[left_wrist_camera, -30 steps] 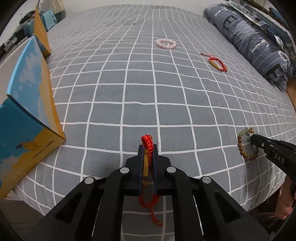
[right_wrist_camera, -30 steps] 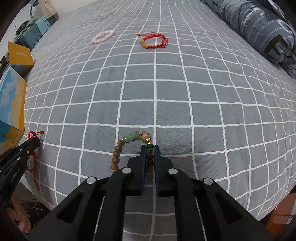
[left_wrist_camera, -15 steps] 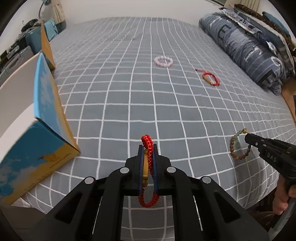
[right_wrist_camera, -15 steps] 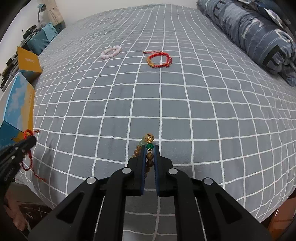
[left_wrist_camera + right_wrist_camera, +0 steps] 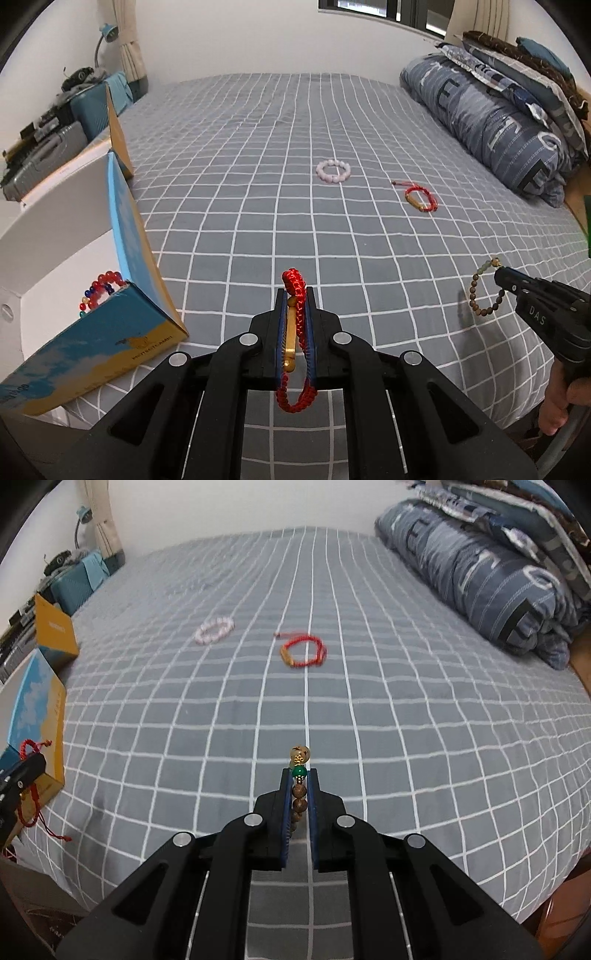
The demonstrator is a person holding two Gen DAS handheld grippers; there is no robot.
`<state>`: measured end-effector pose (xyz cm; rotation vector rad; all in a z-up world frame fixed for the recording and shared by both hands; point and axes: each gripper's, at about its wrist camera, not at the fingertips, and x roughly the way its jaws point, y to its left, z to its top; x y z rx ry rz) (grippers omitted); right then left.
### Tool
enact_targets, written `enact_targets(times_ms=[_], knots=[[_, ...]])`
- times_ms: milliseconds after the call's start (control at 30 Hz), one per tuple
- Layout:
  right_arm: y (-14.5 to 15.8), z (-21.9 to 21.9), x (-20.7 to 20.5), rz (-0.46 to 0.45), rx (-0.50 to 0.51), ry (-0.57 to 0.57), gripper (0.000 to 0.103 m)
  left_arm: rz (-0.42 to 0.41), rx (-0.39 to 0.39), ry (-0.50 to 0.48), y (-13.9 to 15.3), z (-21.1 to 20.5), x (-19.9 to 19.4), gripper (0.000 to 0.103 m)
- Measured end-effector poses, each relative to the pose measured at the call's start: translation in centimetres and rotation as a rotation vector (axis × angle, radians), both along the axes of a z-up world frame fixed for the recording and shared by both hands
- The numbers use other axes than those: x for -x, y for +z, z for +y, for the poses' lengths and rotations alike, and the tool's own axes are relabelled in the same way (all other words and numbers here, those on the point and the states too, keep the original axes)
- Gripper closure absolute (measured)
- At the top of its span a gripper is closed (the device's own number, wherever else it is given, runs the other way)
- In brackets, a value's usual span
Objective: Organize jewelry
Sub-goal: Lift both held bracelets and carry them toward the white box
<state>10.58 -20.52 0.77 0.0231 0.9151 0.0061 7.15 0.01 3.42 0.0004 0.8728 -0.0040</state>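
My left gripper (image 5: 294, 295) is shut on a red braided bracelet (image 5: 294, 291) with a gold tube, held above the bed's near edge. My right gripper (image 5: 300, 775) is shut on a brown wooden bead bracelet (image 5: 299, 794) with green beads; it also shows in the left wrist view (image 5: 484, 291), hanging in the air at the right. A pink bead bracelet (image 5: 333, 171) and a second red cord bracelet (image 5: 421, 195) lie far out on the bed. An open blue and yellow box (image 5: 122, 332) at the left holds a red bead bracelet (image 5: 101, 284).
The bed has a grey checked sheet (image 5: 258, 184). A folded blue duvet (image 5: 498, 125) and pillows lie along the right side. Suitcases and clutter (image 5: 55, 133) stand beyond the box at the left.
Both grippers have lifted and tilted up with their bracelets. The wooden bead bracelet has left the sheet and now hangs free. The box's inside has come into view.
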Motion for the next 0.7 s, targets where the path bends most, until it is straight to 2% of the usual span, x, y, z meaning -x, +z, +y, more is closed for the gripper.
enact_targets(times_ms=[100, 200, 367, 433, 467, 500, 533, 700], knots=[[1.1, 0.2, 0.3, -0.042, 0.007, 0.005, 0.094, -0.018, 0.009, 0.008, 0.6, 0.3, -0.1, 0.095], [1.6, 0.3, 0.0, -0.044, 0.004, 0.004, 0.096, -0.02, 0.015, 0.015, 1.0, 0.4, -0.5, 0.095], [0.9, 0.1, -1.1, 0.017, -0.004, 0.01, 0.096, -0.013, 0.009, 0.014, 0.9, 0.3, -1.2, 0.095], [0.0, -0.2, -1.7, 0.067, -0.008, 0.022, 0.093, -0.006, 0.005, 0.014, 0.4, 0.3, -1.3, 0.095], [-0.3, -0.5, -1.9, 0.085, -0.015, 0.017, 0.085, -0.002, 0.002, 0.013, 0.2, 0.3, -1.4, 0.095], [-0.7, -1.0, -1.9, 0.095, -0.016, 0.005, 0.07, 0.001, 0.002, 0.013, 0.0, 0.3, -1.4, 0.095], [-1.2, -1.4, -2.1, 0.11, -0.009, -0.005, 0.065, 0.008, 0.005, 0.012, -0.3, 0.4, -1.5, 0.095], [-3.4, -1.9, -2.6, 0.173, 0.019, -0.011, 0.063, 0.027, 0.009, 0.01, -1.0, 0.5, -1.8, 0.095]])
